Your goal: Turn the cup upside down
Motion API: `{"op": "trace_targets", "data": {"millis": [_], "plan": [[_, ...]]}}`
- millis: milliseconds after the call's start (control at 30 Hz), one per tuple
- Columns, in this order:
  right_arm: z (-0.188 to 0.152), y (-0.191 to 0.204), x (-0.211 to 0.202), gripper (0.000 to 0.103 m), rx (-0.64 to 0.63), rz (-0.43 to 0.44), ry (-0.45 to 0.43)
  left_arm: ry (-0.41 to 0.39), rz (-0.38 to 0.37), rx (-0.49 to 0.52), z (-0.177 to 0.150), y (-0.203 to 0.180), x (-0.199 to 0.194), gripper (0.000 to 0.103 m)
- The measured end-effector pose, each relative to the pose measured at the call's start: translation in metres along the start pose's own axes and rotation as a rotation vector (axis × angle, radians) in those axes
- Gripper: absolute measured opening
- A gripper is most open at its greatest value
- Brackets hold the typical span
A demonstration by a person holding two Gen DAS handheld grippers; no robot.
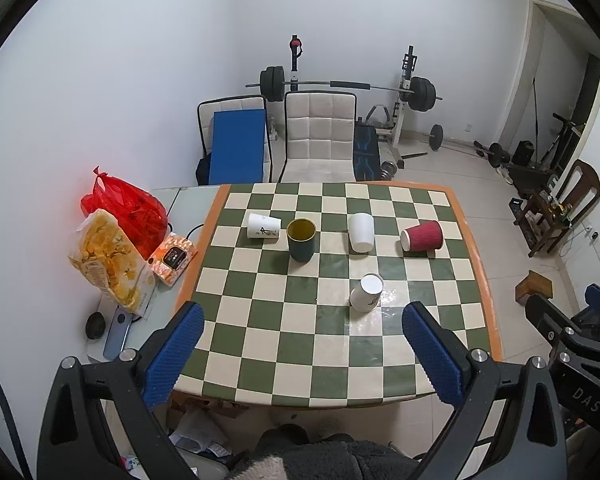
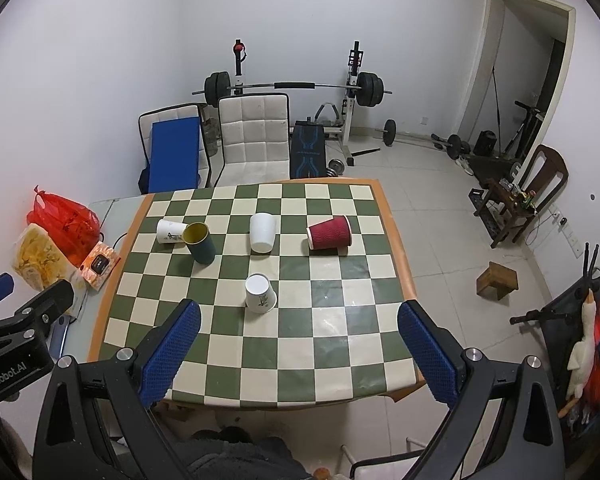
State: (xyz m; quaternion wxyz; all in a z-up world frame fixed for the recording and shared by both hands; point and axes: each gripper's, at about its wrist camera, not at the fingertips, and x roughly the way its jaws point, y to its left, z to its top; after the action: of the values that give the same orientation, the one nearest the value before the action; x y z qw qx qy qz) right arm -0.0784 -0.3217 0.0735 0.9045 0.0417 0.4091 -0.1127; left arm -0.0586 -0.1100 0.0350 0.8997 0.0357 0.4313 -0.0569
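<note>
Left gripper [image 1: 303, 346]: we see jaws released, empty.
Right gripper [image 2: 299, 340]: jaws released, empty.
Right view only: stuffed bird [image 2: 582, 350].
Left view only: phone [image 1: 116, 334].

The checkered table [image 1: 476, 272] carries five cups: three white paper cups [image 1: 366, 293], one red ribbed cup [image 1: 422, 237] and one dark green cup [image 1: 301, 239].

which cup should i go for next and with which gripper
Probably ease the left gripper forward toward the dark green cup: it alone stands mouth up. The white cups look already inverted or on their sides. Both grippers are open and hold nothing.
</note>
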Motion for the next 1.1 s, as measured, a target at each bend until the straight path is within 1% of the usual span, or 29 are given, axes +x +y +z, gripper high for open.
{"op": "trace_targets", "data": {"millis": [333,1100], "plan": [[-0.005,-0.002,0.001,0.101,-0.003,0.018,0.0,0.008,0.01,-0.001,-0.002,-0.001,0.0,0.102],[-0.007,-0.001,0.004,0.101,-0.017,0.024,0.014,0.022,0.011,-0.002,-0.012,-0.004,0.004,0.102]]}}
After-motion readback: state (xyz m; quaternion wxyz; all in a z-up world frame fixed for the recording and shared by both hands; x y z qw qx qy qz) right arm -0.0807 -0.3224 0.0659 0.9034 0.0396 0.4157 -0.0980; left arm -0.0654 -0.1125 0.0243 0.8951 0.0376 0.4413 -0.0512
